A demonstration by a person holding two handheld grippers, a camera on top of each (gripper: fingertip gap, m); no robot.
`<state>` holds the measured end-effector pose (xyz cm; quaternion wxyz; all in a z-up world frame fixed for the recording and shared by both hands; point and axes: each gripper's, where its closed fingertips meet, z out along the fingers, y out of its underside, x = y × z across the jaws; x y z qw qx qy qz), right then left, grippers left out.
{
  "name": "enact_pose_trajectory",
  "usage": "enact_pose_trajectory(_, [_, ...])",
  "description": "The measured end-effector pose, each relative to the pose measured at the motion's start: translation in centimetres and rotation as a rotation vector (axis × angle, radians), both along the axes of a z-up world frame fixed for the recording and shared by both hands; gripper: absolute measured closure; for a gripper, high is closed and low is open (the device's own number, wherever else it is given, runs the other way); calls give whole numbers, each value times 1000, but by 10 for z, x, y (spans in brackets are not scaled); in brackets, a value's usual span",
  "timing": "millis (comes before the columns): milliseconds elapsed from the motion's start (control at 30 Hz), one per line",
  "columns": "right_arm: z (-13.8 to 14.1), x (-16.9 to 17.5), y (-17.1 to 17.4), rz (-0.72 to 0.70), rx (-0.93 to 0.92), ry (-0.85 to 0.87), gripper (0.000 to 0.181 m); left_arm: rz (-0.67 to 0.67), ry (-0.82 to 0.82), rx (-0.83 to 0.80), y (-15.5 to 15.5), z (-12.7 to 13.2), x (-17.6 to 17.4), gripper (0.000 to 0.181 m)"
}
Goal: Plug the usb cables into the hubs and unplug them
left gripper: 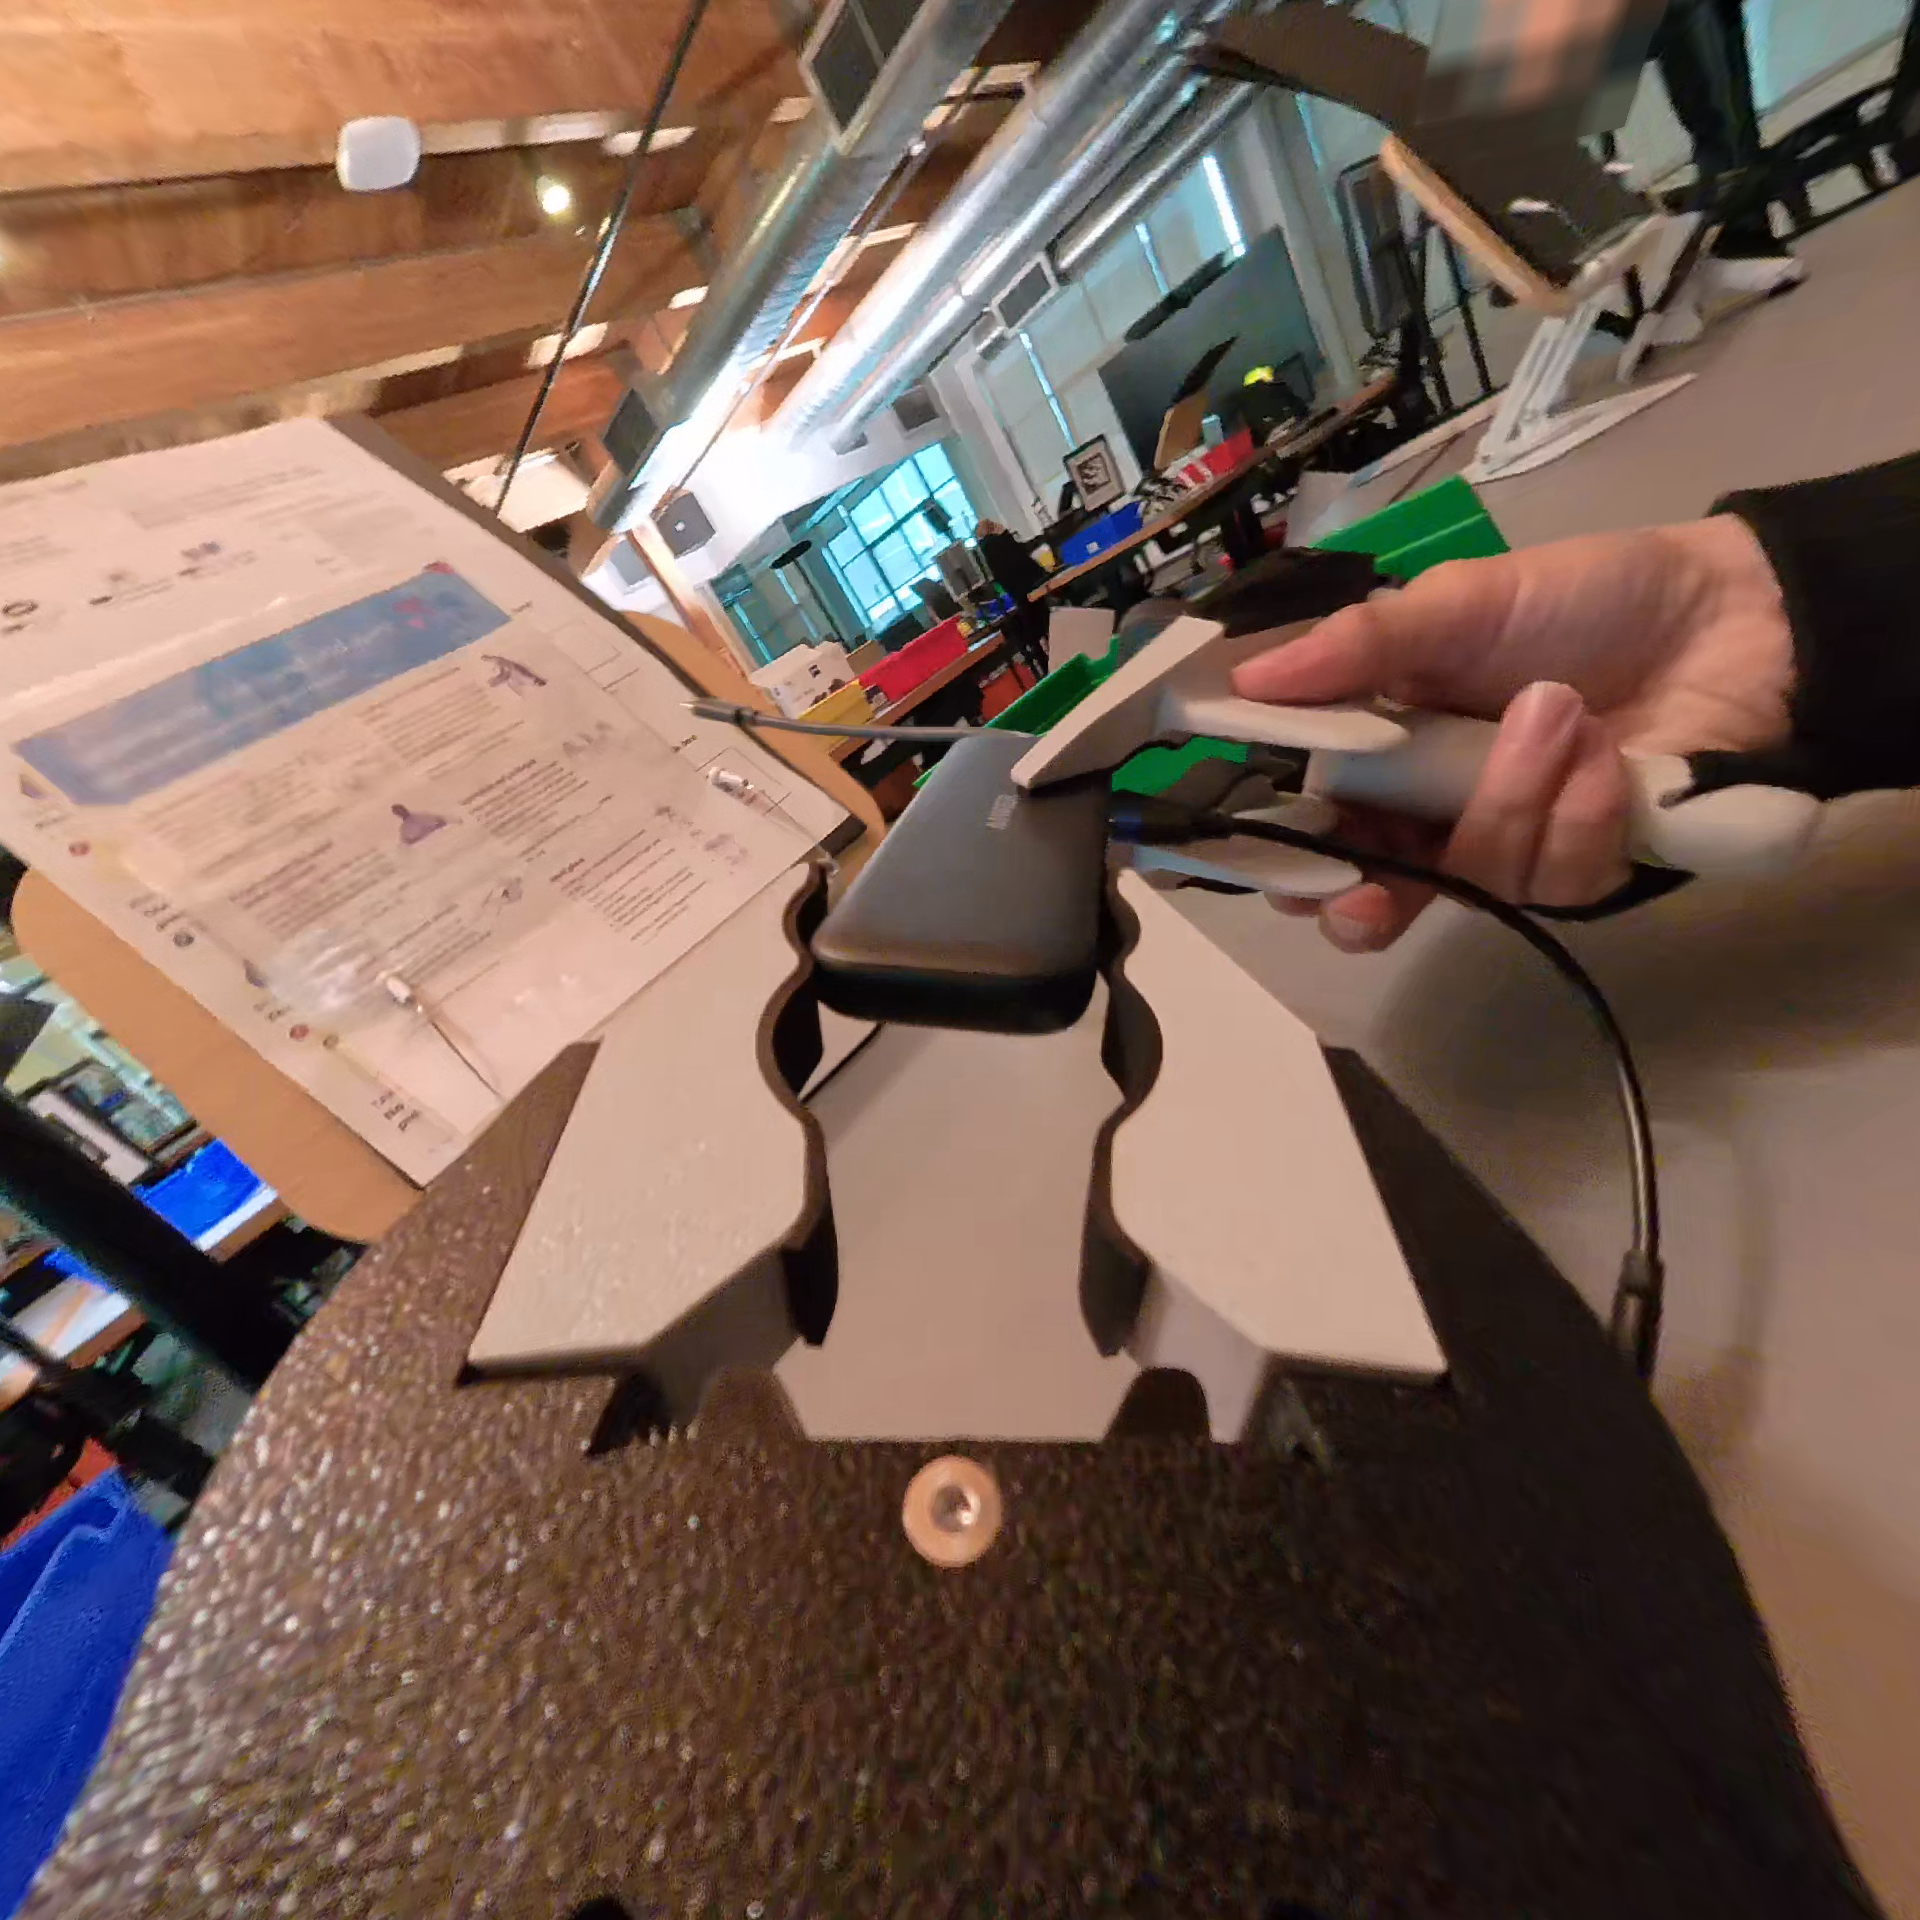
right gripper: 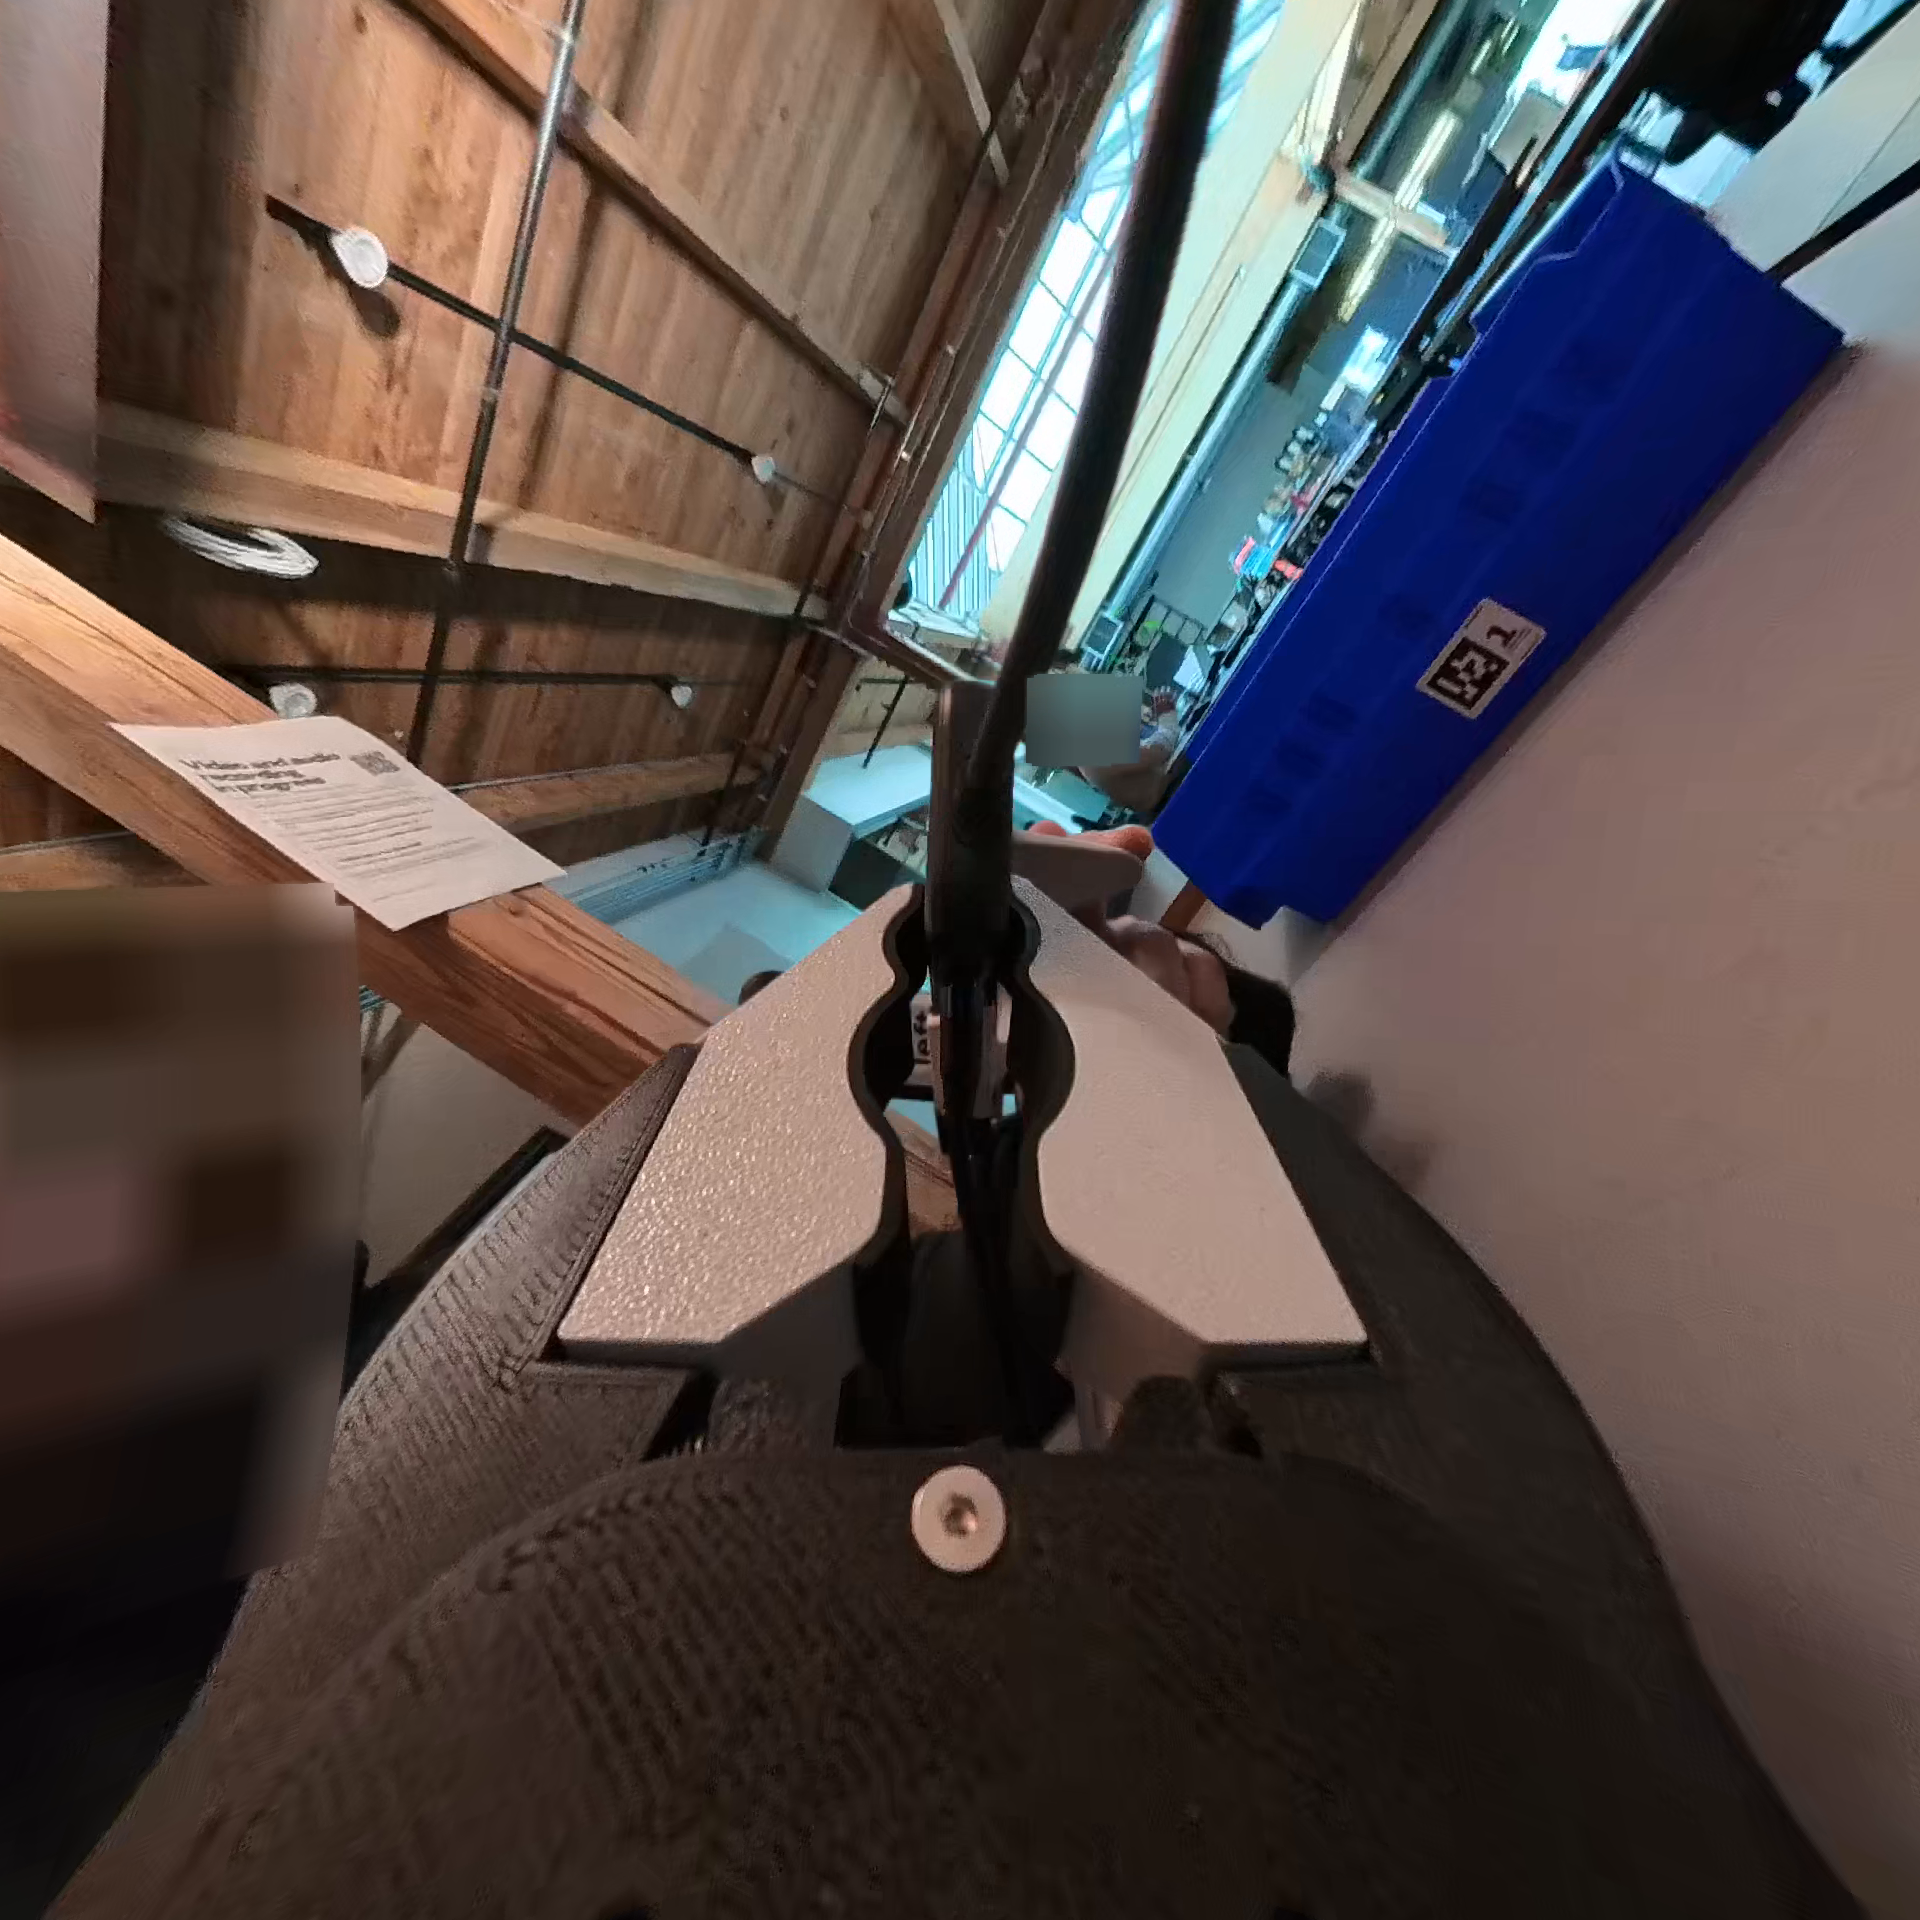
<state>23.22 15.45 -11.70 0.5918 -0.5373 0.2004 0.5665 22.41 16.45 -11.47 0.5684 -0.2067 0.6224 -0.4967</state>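
Left gripper (left gripper: 956, 951) clamps the hub (left gripper: 961, 883); right gripper (left gripper: 1127, 805), at 2 o'clock, pinches the plug (left gripper: 1153, 821) at its port, so mid-plugging or unplugging, next move a straight push or pull.

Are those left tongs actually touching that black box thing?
Touching. The left wrist view shows the left tongs with both fingers pressed against the sides of the black hub, no gap showing.

Both wrist views tilt upward, close over their jaws; each shows the hub (left gripper: 961, 914).
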Motion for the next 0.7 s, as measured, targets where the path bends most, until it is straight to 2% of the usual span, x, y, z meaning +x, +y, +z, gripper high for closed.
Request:
enact_pose_trajectory(167, [0, -12, -6, 84, -8, -44, 171, -102, 25, 32, -16, -6, -7, 128])
enact_pose_trajectory(267, [-1, -22, -5, 118, -16, -73, 170, -80, 56, 66, -19, -14, -3, 128])
enact_pose_trajectory(700, [1, -15, -4, 58, -12, -95, 170, -55, 51, 24, -17, -11, -2, 128])
